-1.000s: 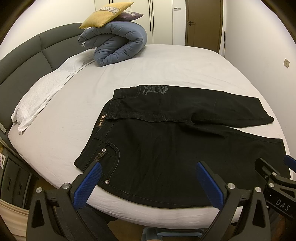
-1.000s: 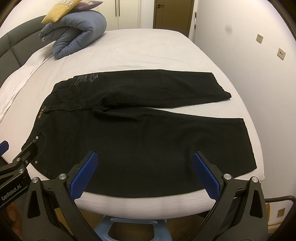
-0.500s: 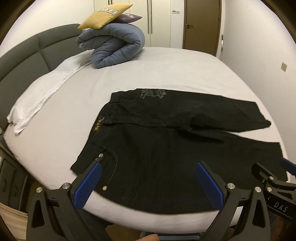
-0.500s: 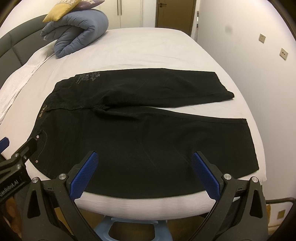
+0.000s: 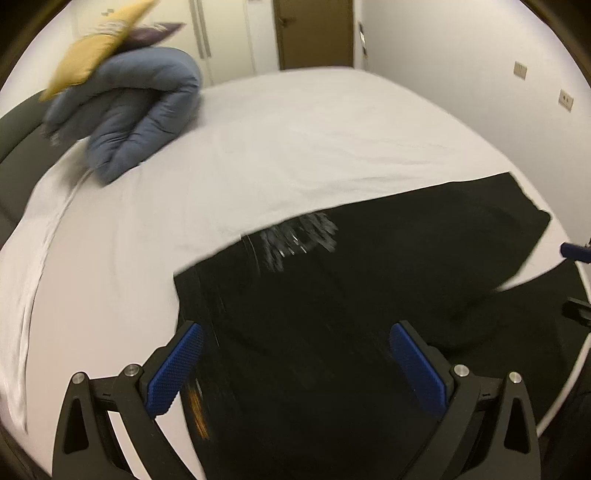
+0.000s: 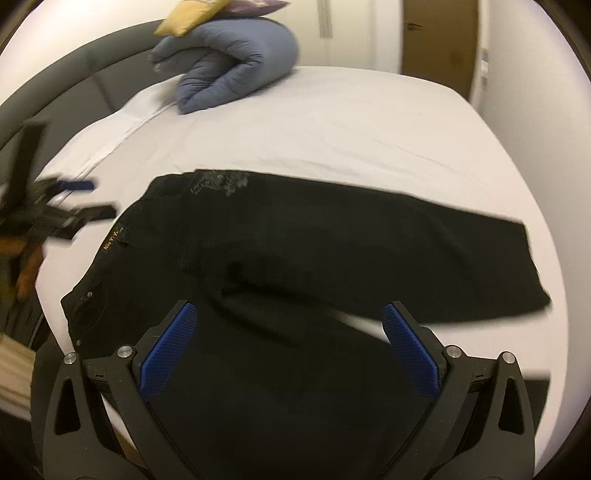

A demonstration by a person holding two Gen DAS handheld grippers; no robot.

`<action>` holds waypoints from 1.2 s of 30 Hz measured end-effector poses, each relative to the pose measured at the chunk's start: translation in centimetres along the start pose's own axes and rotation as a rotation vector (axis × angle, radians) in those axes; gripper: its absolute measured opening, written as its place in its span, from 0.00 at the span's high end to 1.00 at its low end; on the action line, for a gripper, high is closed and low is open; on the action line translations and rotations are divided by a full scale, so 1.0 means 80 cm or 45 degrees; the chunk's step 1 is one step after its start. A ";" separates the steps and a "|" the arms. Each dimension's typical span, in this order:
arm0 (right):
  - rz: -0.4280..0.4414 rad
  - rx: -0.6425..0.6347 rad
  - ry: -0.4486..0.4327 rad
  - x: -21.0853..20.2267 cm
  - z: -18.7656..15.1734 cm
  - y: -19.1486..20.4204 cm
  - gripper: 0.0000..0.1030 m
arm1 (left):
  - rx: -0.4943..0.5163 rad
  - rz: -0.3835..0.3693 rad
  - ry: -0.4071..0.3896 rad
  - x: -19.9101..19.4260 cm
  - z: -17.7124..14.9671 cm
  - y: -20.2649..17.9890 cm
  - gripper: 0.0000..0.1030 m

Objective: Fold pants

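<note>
Black pants (image 5: 369, 302) lie flat on the white bed, waist to the left and legs spread apart to the right; they also show in the right wrist view (image 6: 314, 258). My left gripper (image 5: 295, 365) is open and empty, hovering over the waist end near the waistband. My right gripper (image 6: 288, 343) is open and empty above the near leg by the crotch. The left gripper also shows at the left edge of the right wrist view (image 6: 66, 206). Both views are motion-blurred.
A rolled blue duvet (image 5: 136, 114) with a yellow pillow (image 5: 99, 40) on top sits at the far left of the white bed (image 5: 314, 140). A dark headboard (image 6: 74, 96) curves along the left. A brown door (image 5: 314, 33) and white walls stand behind.
Both grippers have moved forward and over the bed, now above the pants. The left has swung toward the waistband; the right has moved over the near leg. Both stay open.
</note>
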State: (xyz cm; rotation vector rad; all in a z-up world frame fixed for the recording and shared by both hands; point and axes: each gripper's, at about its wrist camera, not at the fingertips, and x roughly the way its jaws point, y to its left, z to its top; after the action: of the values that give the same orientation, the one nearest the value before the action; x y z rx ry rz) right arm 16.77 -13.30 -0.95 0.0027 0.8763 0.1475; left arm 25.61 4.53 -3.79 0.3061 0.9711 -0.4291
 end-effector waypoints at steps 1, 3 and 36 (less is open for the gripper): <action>0.033 -0.035 -0.003 0.013 0.011 -0.005 0.08 | 0.040 -0.030 0.022 0.020 0.018 0.010 0.00; 0.085 -0.088 0.002 0.033 0.028 -0.013 0.14 | 0.124 -0.040 0.075 0.061 0.047 0.026 0.00; 0.294 -0.608 0.112 0.226 0.215 0.001 0.60 | 0.459 -0.008 0.000 0.078 0.004 0.021 0.94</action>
State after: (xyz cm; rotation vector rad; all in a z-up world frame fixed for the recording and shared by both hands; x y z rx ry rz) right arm 41.33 -9.87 -3.72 -0.3518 0.9098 0.5740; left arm 29.68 4.54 -8.77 0.6286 0.8922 -0.6107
